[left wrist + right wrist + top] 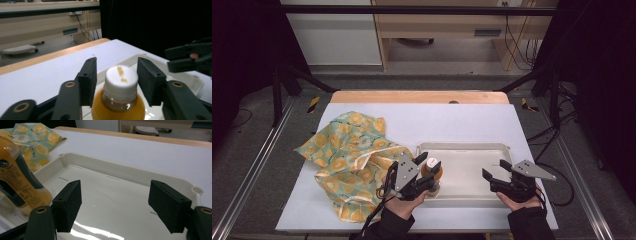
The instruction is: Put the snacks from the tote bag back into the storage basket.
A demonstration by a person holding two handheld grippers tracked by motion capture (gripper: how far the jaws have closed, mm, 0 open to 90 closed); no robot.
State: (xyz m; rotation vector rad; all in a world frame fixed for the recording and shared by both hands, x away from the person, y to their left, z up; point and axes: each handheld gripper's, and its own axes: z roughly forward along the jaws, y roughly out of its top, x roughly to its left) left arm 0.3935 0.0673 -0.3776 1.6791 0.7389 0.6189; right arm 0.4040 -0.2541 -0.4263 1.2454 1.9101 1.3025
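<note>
A small bottle of orange drink (pixel 432 172) with a white cap (pixel 121 79) stands upright in the near left corner of a white tray (pixel 462 146). My left gripper (pixel 428 162) straddles the cap, jaws apart; a gap shows beside the left pad (pixel 88 80), so the pads do not press on it. In the right gripper view the bottle (pixel 17 182) stands at the left, its label facing me. My right gripper (pixel 495 169) hovers open over the tray's near right part (pixel 130 173), nothing between its pads (pixel 68 202).
A crumpled green cloth (pixel 349 155) with orange-slice print lies left of the tray on the white table cover (pixel 422 117). The table's wooden far edge (pixel 419 96) and black frame posts bound the area. The right gripper (pixel 180 58) shows at the right in the left gripper view.
</note>
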